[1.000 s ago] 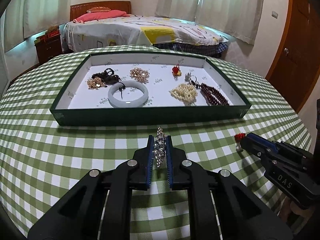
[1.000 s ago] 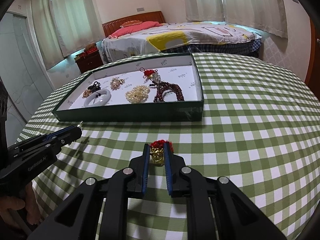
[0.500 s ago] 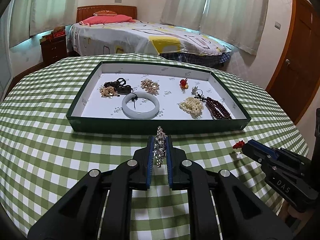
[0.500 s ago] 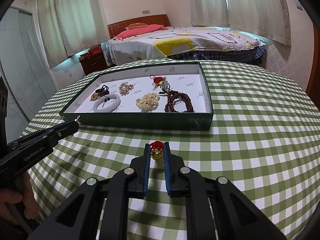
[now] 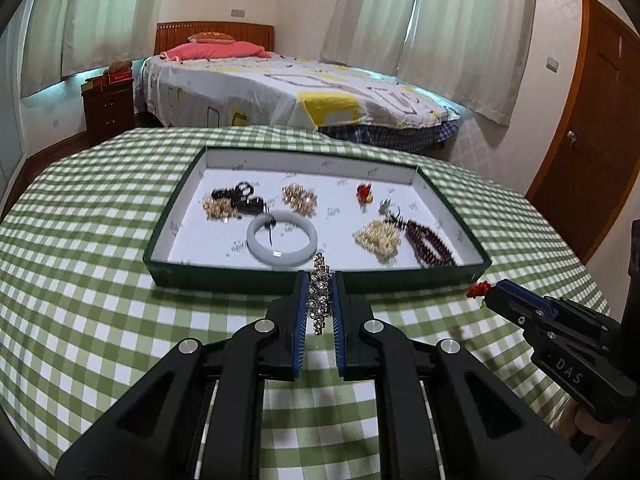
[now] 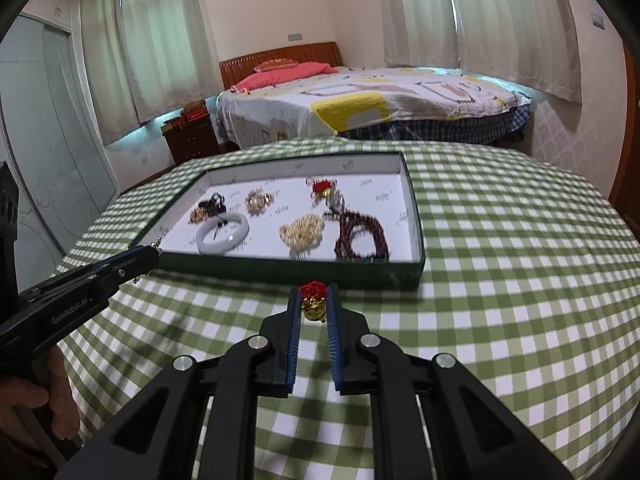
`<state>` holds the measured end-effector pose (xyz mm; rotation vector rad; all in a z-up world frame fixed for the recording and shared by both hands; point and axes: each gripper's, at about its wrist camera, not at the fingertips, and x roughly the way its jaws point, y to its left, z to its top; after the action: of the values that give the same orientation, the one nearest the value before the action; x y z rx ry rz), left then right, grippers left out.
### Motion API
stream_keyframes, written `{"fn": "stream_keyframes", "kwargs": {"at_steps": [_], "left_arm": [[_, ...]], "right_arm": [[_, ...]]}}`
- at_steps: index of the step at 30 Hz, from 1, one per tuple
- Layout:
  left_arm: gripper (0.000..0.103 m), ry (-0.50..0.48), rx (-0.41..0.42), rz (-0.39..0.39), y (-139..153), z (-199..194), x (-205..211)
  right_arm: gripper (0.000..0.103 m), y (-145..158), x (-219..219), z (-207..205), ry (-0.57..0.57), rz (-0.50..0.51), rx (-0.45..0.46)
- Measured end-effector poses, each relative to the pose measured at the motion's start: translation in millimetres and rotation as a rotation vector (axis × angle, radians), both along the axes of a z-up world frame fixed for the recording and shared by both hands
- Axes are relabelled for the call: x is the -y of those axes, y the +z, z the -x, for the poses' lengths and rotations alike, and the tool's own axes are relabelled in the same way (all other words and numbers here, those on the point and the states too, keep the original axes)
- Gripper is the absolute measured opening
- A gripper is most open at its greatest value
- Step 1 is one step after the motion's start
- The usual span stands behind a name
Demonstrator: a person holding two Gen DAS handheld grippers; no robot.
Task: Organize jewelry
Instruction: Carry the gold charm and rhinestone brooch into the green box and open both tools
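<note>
My left gripper (image 5: 320,280) is shut on a sparkling crystal bracelet (image 5: 319,300), held above the cloth just in front of the green tray's near wall (image 5: 224,278). My right gripper (image 6: 314,294) is shut on a small gold charm with a red knot (image 6: 313,305), also in front of the tray (image 6: 280,268). Inside the tray lie a pale jade bangle (image 5: 282,243), a pearl cluster (image 5: 378,238), dark red beads (image 5: 430,242), two gold pieces, a black piece and a red charm (image 5: 365,193). Each gripper shows in the other's view: the right (image 5: 490,292), the left (image 6: 154,254).
The round table wears a green-and-white checked cloth (image 5: 100,300). Behind it stand a bed (image 5: 280,88), a dark nightstand (image 5: 108,108) and curtains; a wooden door (image 5: 592,120) is at the right. A hand (image 6: 36,404) holds the left gripper's handle.
Both grippers have risen with their pieces still clamped; the tray now sits lower and farther in both views, and more of the room shows.
</note>
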<state>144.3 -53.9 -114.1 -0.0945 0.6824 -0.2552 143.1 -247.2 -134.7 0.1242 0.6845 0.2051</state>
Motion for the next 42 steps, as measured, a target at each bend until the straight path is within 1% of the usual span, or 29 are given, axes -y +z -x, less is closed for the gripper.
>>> {"fn": "stream_keyframes", "kwargs": {"at_steps": [5, 12, 17, 21, 27, 33, 38, 42], "left_arm": [[0.012, -0.005, 0.048, 0.016, 21, -6, 1], [0.012, -0.01, 0.105, 0.012, 42, -28, 4], [0.012, -0.001, 0.149, -0.003, 56, -56, 2], [0.012, 0.013, 0.154, -0.014, 59, -86, -3], [0.012, 0.043, 0.093, -0.017, 44, -137, -14], [0.012, 0.065, -0.003, -0.051, 17, -188, -22], [0.012, 0.07, -0.079, -0.06, -1, -215, -24], [0.012, 0.053, -0.118, -0.099, -10, -228, -18]], "right_arm": [[0.013, 18, 1, -9, -0.005, 0.003, 0.043], [0.013, 41, -1, -36, -0.004, 0.003, 0.098], [0.013, 51, -3, -66, -0.005, 0.011, 0.127], [0.013, 54, -3, -96, -0.013, 0.025, 0.14], [0.013, 43, -3, -138, -0.022, 0.046, 0.116], [0.013, 22, 0, -171, -0.025, 0.059, 0.052], [0.013, 6, 5, -193, -0.024, 0.073, -0.021], [0.013, -3, 10, -205, -0.024, 0.073, -0.077]]}}
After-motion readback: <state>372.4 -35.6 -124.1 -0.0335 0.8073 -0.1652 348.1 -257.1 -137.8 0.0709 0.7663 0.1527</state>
